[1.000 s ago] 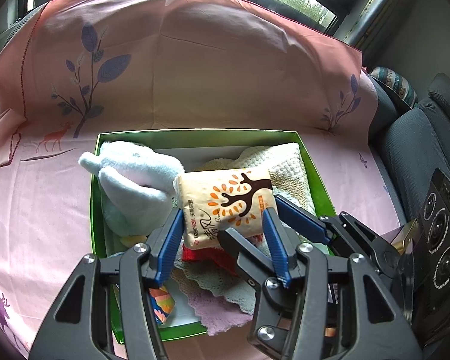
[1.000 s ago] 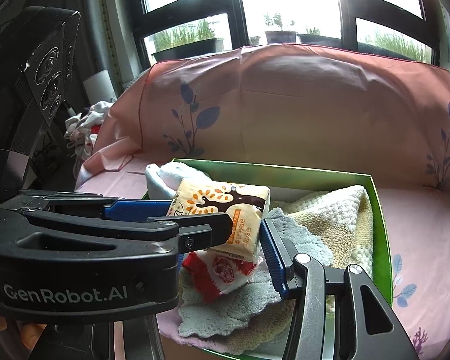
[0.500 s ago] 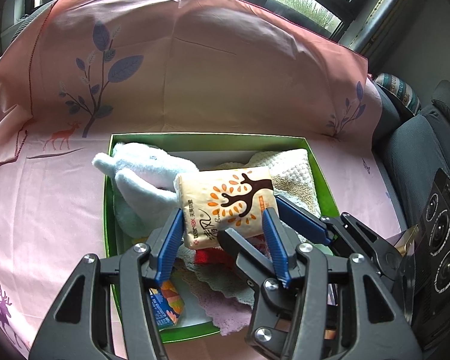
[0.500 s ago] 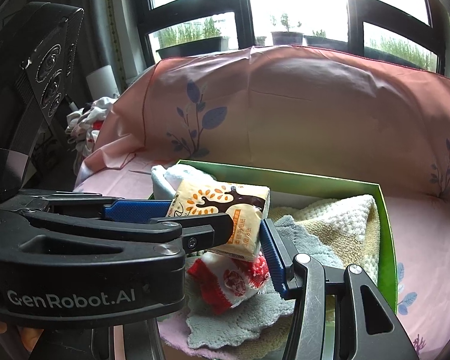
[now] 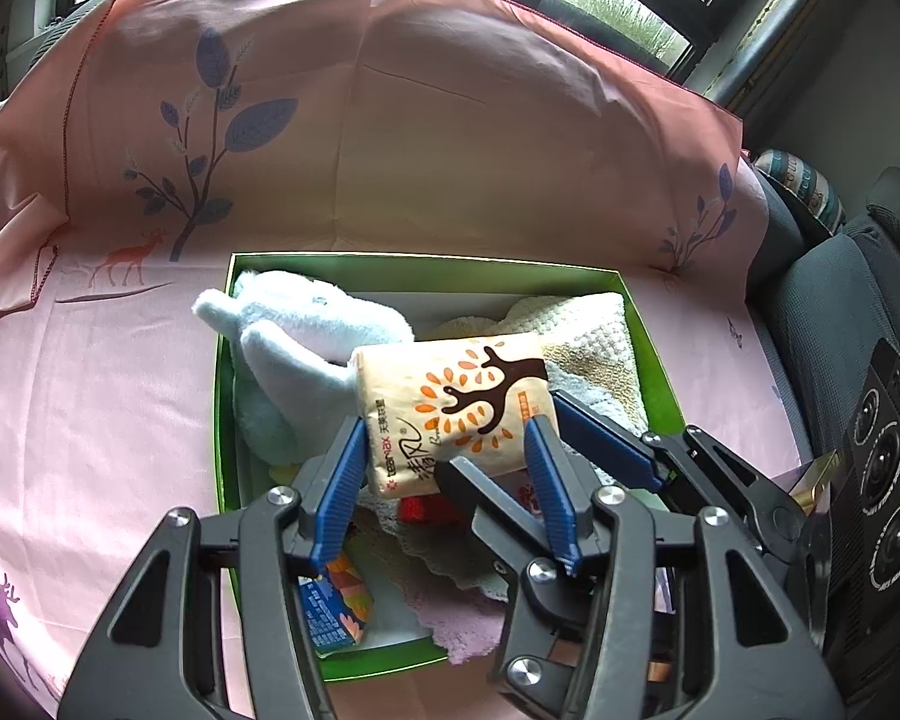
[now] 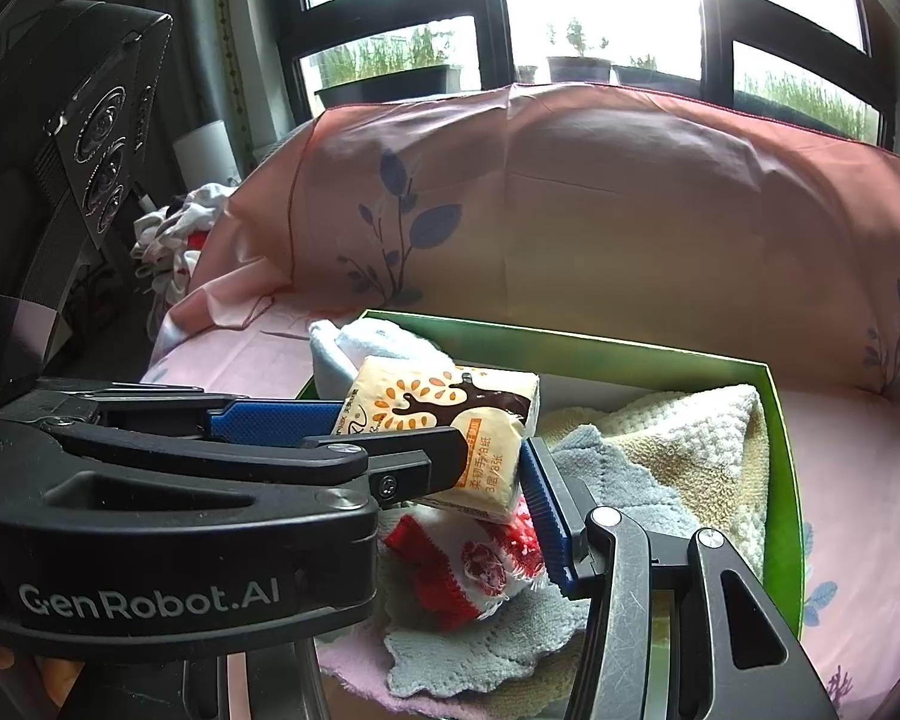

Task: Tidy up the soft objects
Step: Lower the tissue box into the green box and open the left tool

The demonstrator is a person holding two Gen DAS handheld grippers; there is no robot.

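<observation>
Cover: pink cotton sheet with leaf and deer print [image 5: 450, 150], draped over backrest.
Window: black-framed panes [image 6: 570, 0], planters outside.
Seat: grey upholstered cushion [image 5: 834, 300].

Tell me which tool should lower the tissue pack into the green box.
Left, probably. The left tool clamps the tissue pack squarely between both pads, aimed down into the green box. The right tool comes in sideways, crossing the left, at the pack's corner only.
</observation>
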